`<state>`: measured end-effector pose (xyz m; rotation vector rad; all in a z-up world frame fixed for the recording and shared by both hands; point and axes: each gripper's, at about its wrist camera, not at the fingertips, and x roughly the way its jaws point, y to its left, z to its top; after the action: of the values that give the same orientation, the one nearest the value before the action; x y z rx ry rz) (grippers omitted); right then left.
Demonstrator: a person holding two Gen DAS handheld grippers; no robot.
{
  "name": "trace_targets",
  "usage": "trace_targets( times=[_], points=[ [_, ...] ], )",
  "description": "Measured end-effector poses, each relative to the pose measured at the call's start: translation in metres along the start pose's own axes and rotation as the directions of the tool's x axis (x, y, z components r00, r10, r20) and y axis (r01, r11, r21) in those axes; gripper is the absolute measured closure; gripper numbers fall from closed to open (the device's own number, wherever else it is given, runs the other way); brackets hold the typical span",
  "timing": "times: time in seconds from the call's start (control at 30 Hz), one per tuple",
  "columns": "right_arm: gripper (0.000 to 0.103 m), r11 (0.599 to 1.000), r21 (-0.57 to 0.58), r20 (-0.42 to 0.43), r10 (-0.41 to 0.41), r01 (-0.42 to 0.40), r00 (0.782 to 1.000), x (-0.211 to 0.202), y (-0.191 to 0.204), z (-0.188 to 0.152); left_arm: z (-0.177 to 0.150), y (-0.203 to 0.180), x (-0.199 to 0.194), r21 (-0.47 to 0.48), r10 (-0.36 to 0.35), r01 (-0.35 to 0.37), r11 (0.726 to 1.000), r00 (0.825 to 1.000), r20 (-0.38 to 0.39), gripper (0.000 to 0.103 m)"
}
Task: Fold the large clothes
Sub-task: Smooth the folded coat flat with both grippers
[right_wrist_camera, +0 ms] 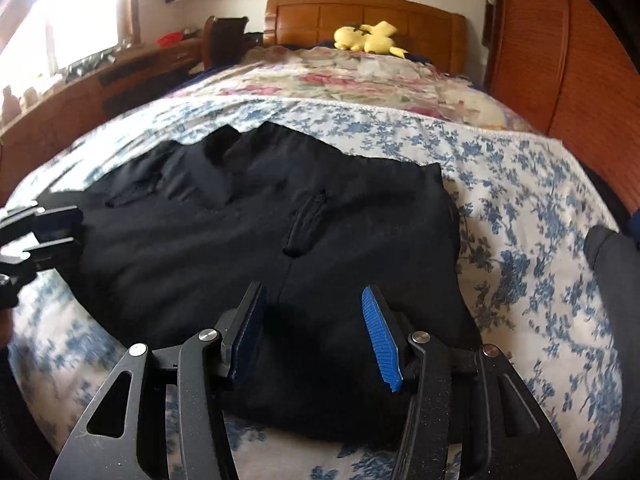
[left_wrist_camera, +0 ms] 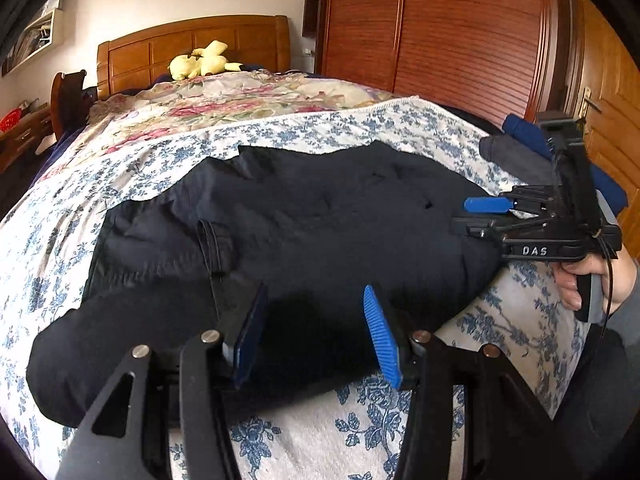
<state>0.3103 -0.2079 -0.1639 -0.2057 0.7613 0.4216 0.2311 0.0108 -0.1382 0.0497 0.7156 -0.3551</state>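
Observation:
A large black garment lies spread on the blue-flowered bedspread; it also shows in the right wrist view. My left gripper is open, its blue pads over the garment's near edge. My right gripper is open over the garment's near edge too. In the left wrist view the right gripper reaches in from the right, over the garment's right end, jaws apart. In the right wrist view the left gripper shows at the left edge by the garment's left end.
A yellow plush toy lies by the wooden headboard. A pink-flowered quilt covers the far half of the bed. Folded dark clothes sit at the bed's right edge. A wooden wardrobe stands right; a desk left.

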Motion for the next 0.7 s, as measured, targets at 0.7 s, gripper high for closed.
trace_targets(
  times=[0.7],
  points=[
    [0.052,0.995,-0.048,-0.007,0.083,-0.083,0.997,-0.004,0.027,-0.005,-0.015,-0.004,0.013,0.007,0.041,-0.041,0.999,0.998,-0.048,0.054]
  ],
)
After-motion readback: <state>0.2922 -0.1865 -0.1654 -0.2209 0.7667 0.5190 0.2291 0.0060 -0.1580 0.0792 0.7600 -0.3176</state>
